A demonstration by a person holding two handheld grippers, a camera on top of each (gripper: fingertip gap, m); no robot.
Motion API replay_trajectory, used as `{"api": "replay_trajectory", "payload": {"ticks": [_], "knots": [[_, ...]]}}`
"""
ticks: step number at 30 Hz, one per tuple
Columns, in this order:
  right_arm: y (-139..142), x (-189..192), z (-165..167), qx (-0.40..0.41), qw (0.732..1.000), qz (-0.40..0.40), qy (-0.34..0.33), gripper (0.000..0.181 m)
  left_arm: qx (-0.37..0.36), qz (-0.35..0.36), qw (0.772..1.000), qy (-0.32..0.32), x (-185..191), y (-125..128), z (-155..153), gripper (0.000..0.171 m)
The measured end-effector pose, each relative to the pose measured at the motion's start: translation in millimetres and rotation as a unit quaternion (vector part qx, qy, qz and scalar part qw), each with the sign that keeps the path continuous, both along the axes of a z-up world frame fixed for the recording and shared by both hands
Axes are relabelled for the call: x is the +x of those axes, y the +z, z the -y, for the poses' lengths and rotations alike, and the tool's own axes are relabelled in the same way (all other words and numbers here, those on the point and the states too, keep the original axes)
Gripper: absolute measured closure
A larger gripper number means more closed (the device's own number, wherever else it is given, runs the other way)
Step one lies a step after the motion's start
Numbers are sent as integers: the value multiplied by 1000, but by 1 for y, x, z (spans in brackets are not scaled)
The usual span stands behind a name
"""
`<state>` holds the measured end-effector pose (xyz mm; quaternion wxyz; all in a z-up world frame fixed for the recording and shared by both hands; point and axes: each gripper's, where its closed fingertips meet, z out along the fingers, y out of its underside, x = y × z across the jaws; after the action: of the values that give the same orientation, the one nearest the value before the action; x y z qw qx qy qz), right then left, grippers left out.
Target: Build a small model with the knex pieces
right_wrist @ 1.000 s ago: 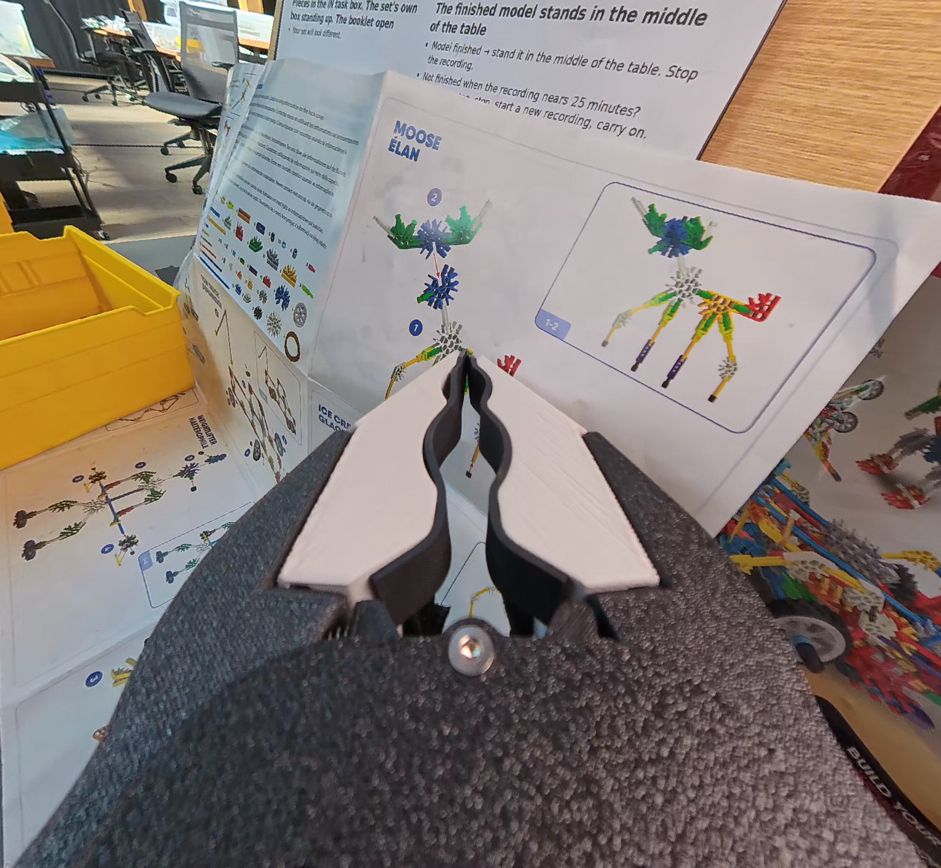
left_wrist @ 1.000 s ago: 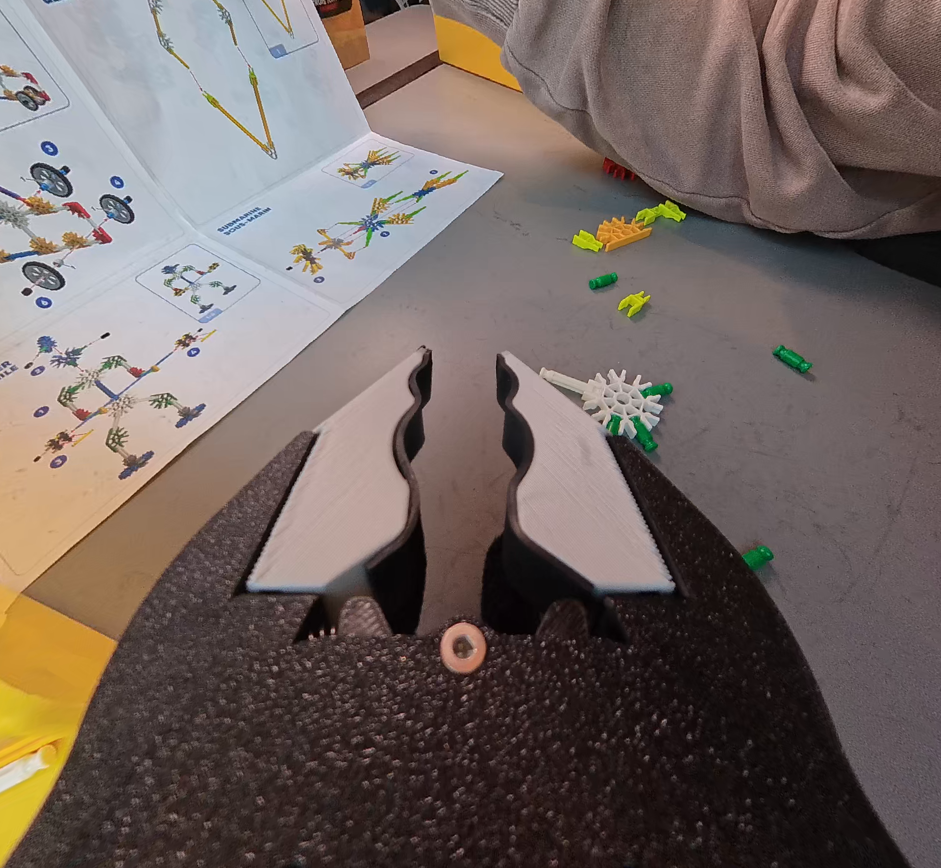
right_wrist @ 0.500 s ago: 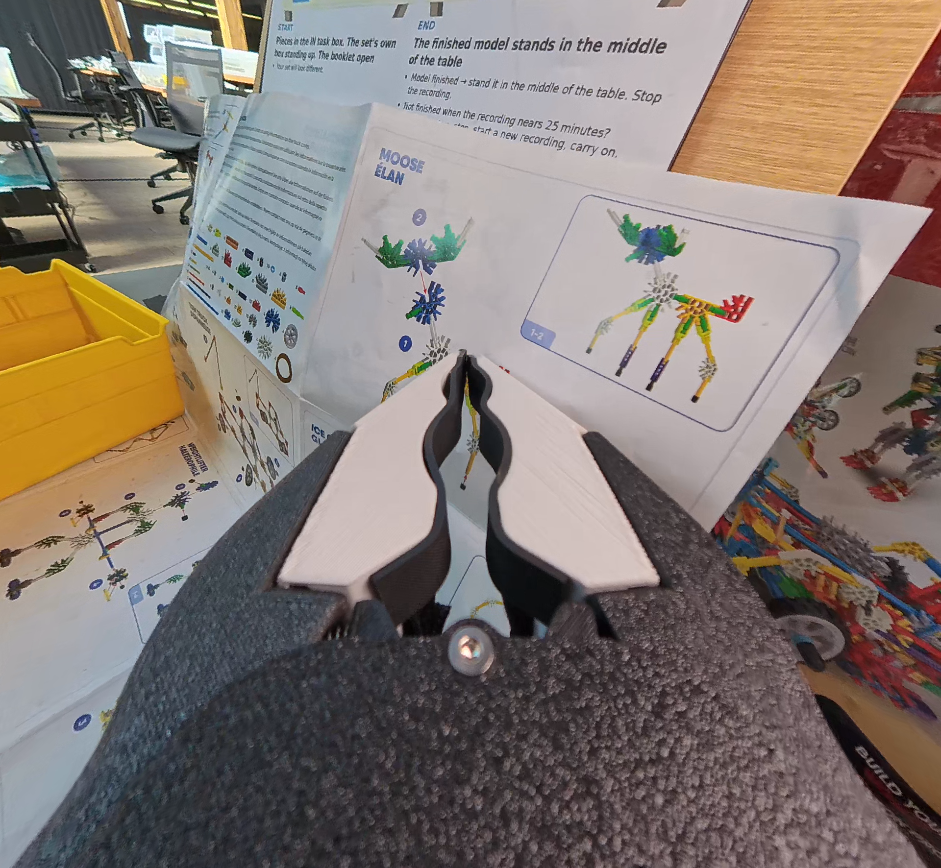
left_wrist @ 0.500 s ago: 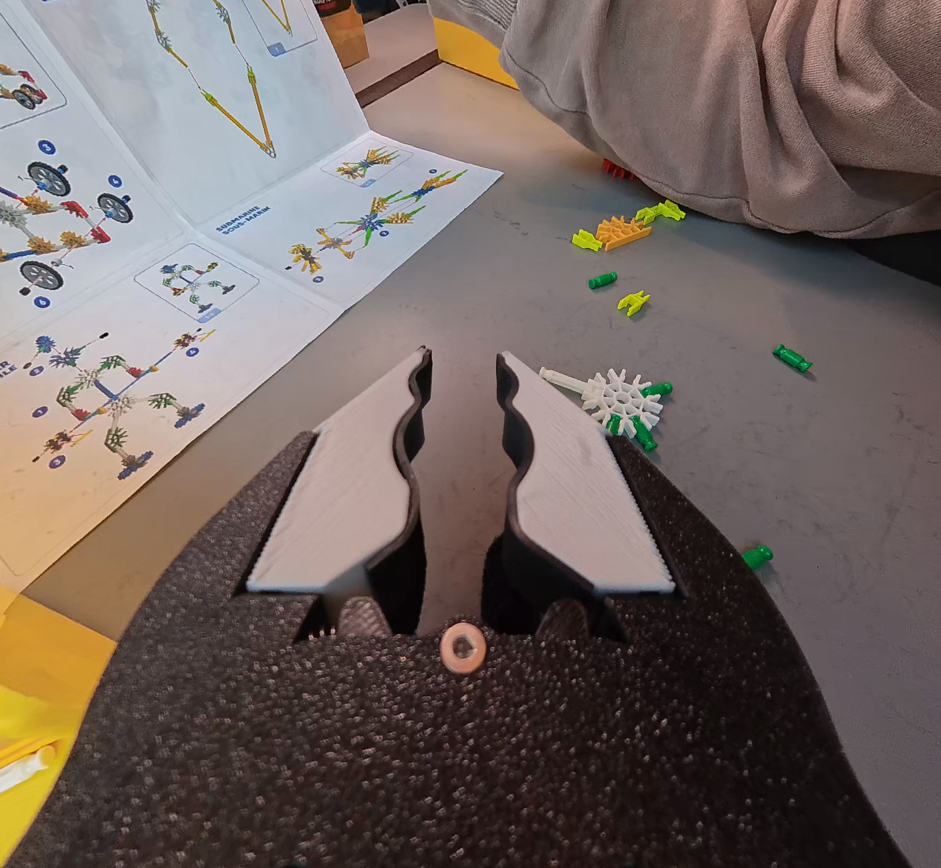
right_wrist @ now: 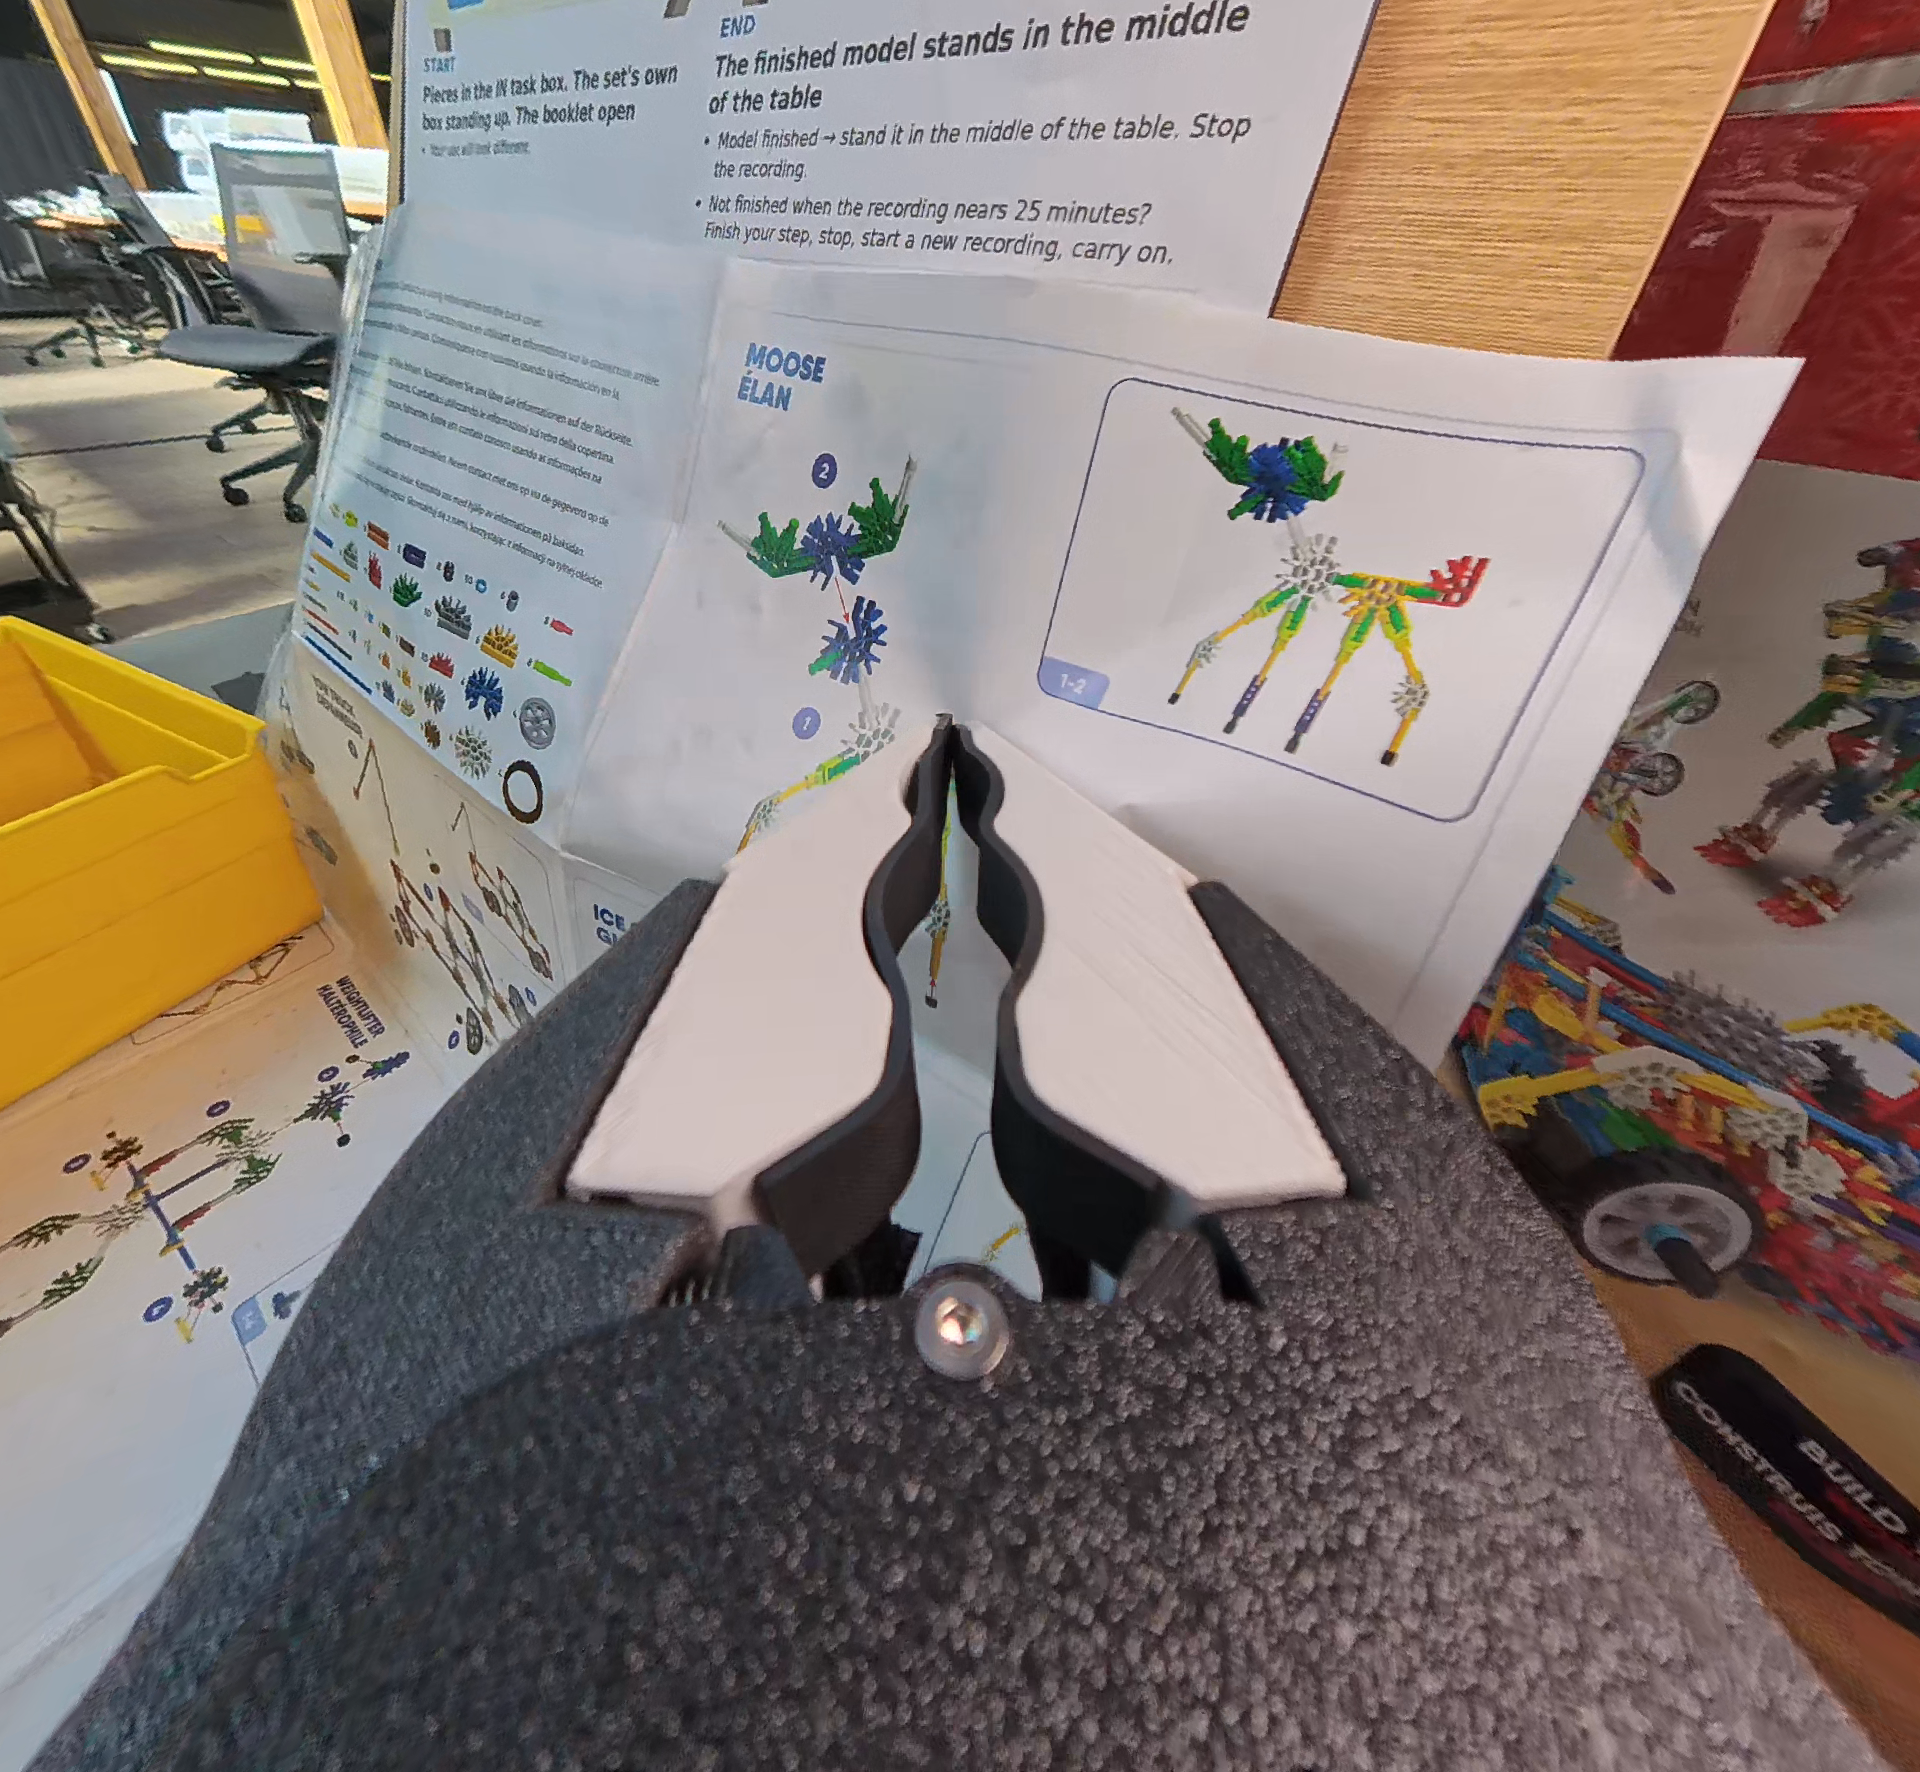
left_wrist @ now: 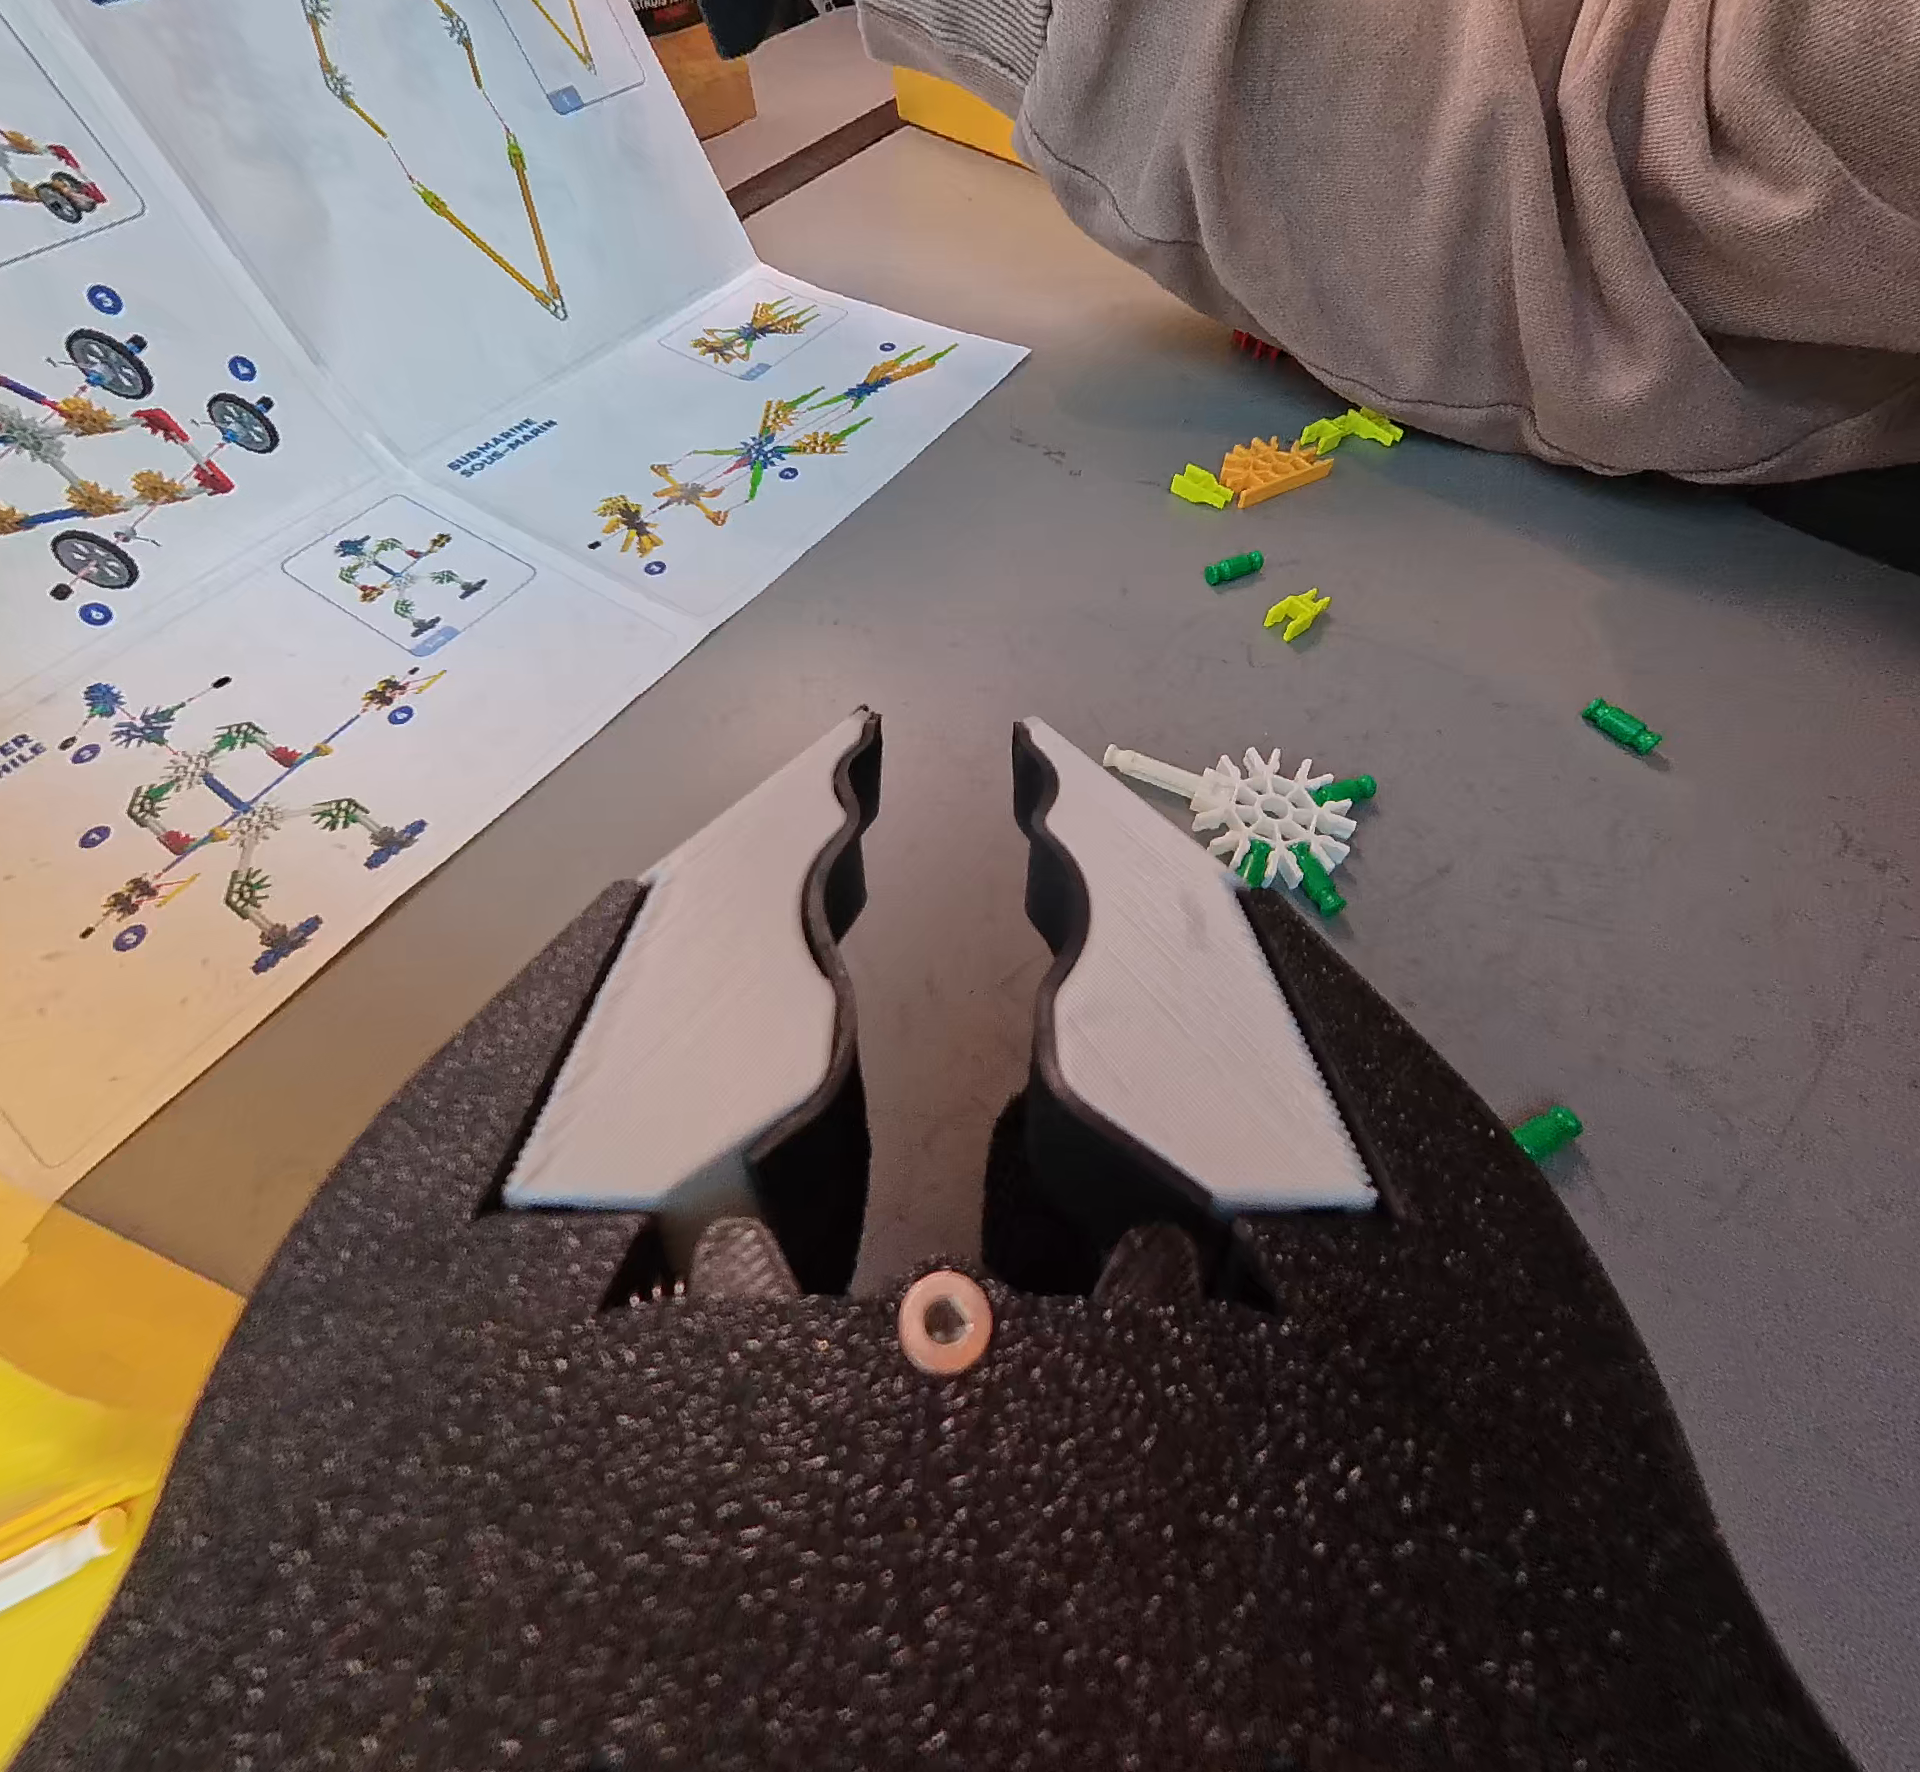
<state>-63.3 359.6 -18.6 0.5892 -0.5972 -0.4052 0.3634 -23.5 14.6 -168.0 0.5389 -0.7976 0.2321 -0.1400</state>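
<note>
A: Risks first. We hold the left gripper point(left_wrist: 945, 735) low over the grey table point(left_wrist: 1558, 1410), its fingers spread with nothing between them. Just right of its right finger lies a white snowflake connector point(left_wrist: 1270, 813) with a white rod and short green rods plugged in. We judge that a sideways drift could knock it, and that the loose green rods point(left_wrist: 1619, 726) would roll if nudged.

B: And the right gripper point(right_wrist: 948, 735)?

A: Its tips are pressed together, nothing visibly pinched, close before the upright instruction sheet point(right_wrist: 1195, 579). We judge that a forward push could topple or crease the sheet. The beige sleeve point(left_wrist: 1455, 164) rests at the far right of the table, next to an orange connector point(left_wrist: 1273, 467) with lime clips; we judge that dragging it could sweep them away.

B: Surface and room?

A: The grey table is smooth and lightly scuffed. The folded sheet spreads across its left side. A yellow bin point(right_wrist: 125, 849) stands at left, the set's box point(right_wrist: 1714, 1047) at right. A wood panel rises behind, and office chairs point(right_wrist: 249, 340) stand far left.
</note>
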Motion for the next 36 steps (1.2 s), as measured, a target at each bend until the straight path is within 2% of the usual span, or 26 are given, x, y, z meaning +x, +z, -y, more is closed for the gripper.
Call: {"api": "replay_trajectory", "payload": {"ticks": [5, 36], "knots": [[7, 7, -6, -24, 999, -39, -7, 181, 1, -1, 1000, 0, 0, 0, 1, 147], [8, 10, -7, -21, 999, -41, -10, 181, 3, 5, 1000, 8, -3, 2, 0, 146]]}}
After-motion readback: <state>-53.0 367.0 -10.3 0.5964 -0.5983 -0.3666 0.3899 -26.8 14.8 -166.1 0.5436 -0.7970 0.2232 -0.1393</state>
